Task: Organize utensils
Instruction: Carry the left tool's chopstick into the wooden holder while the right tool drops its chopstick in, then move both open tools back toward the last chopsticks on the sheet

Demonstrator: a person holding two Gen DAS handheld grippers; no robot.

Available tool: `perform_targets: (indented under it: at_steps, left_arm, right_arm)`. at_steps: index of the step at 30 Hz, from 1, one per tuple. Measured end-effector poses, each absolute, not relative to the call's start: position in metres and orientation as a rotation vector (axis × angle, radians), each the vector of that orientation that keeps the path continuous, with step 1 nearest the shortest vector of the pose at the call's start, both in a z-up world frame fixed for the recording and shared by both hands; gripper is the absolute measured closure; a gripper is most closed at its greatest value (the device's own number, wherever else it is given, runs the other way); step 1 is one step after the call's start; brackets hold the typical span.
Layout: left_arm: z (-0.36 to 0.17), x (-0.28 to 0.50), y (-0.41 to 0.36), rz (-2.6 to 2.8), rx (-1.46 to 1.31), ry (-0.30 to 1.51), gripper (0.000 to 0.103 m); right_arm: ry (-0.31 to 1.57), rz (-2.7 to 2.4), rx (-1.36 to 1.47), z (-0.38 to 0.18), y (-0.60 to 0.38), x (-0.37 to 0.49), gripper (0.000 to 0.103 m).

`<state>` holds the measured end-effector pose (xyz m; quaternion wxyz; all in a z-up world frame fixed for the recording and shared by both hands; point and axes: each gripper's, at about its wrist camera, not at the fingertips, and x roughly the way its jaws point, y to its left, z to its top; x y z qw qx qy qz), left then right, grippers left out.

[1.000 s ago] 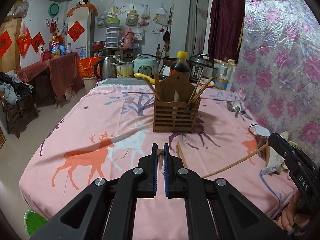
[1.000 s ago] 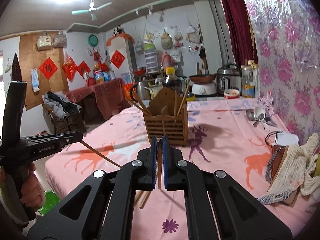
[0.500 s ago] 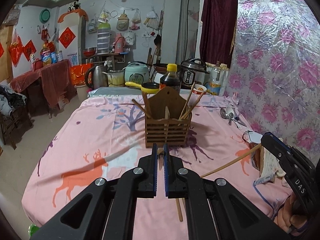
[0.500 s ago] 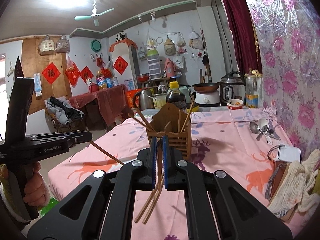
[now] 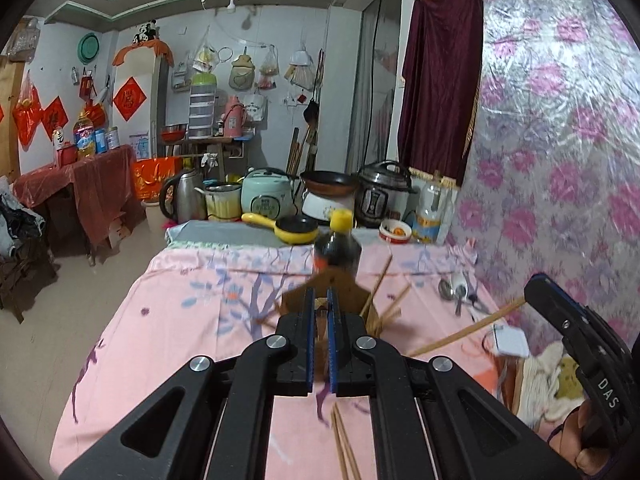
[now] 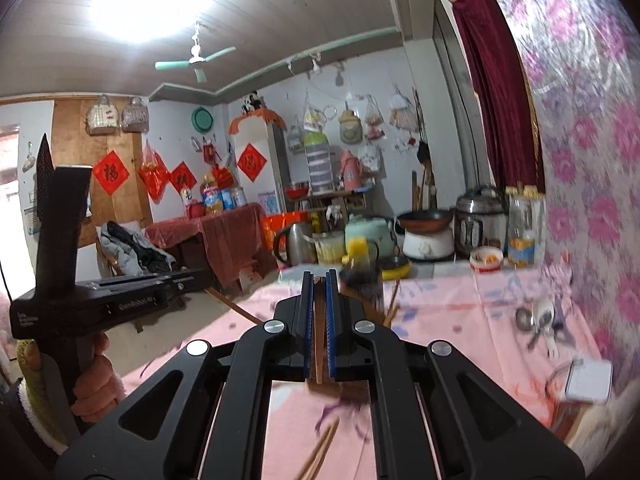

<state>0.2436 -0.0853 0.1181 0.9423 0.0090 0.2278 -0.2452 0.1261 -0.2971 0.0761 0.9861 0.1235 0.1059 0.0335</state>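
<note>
Both grippers, left gripper [image 5: 320, 312] and right gripper [image 6: 320, 292], clench thin wooden chopsticks [image 6: 319, 344] near the slatted wooden utensil holder [image 5: 344, 288]; the dangling, seemingly uneven tips could miss or tip it

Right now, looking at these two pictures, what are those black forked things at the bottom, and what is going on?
No robot here: a person holds a hand tool with two fingers in each hand, and a camera on each tool looks forward along them. One picture comes from the left gripper, the other from the right gripper. Each sees the other tool at its edge. Both are shut on chopsticks, whose ends hang below. Ahead, on the table with the pink deer cloth, stands a wooden utensil holder with more sticks in it, a dark bottle behind it, and spoons to the right.
</note>
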Motion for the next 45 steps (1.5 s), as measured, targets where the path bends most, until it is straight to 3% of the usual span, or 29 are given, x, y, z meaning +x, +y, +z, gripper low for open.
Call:
perform_targets:
  at_steps: [7,15,16,17,18,19,27,33,38,45]
  left_arm:
    - [0.119,0.293,-0.106,-0.496,0.029,0.492,0.097]
    - [0.08,0.346,-0.12,-0.528,0.029,0.617,0.097]
    - [0.074,0.352,-0.12,-0.518,0.027,0.633,0.091]
    - [0.065,0.358,-0.12,-0.498,0.016,0.658,0.067]
    - [0.06,0.361,-0.118,-0.485,0.008,0.67,0.054]
    - [0.054,0.364,-0.113,-0.458,-0.01,0.677,0.048]
    - [0.059,0.356,-0.076,-0.368,-0.038,0.639,0.045]
    - [0.066,0.334,-0.059,-0.312,-0.038,0.605,0.036]
    - [0.061,0.303,-0.047,-0.244,-0.01,0.548,0.02]
    - [0.043,0.26,-0.038,-0.198,0.005,0.534,0.018]
  right_arm:
    - [0.204,0.05,0.244,0.083,-0.309,0.182,0.097]
    - [0.341,0.038,0.236,0.042,-0.315,0.242,0.096]
    - [0.396,0.044,0.23,0.031,-0.314,0.255,0.096]
    - [0.423,0.031,0.242,0.023,-0.314,0.263,0.095]
    - [0.453,0.023,0.27,0.013,-0.318,0.269,0.092]
    - [0.463,0.03,0.288,0.009,-0.32,0.271,0.092]
    - [0.39,-0.002,0.302,0.022,-0.327,0.244,0.091]
    - [0.364,-0.006,0.312,0.033,-0.326,0.223,0.087]
    - [0.339,-0.015,0.338,0.033,-0.323,0.196,0.079]
    - [0.354,-0.038,0.359,0.022,-0.319,0.165,0.077]
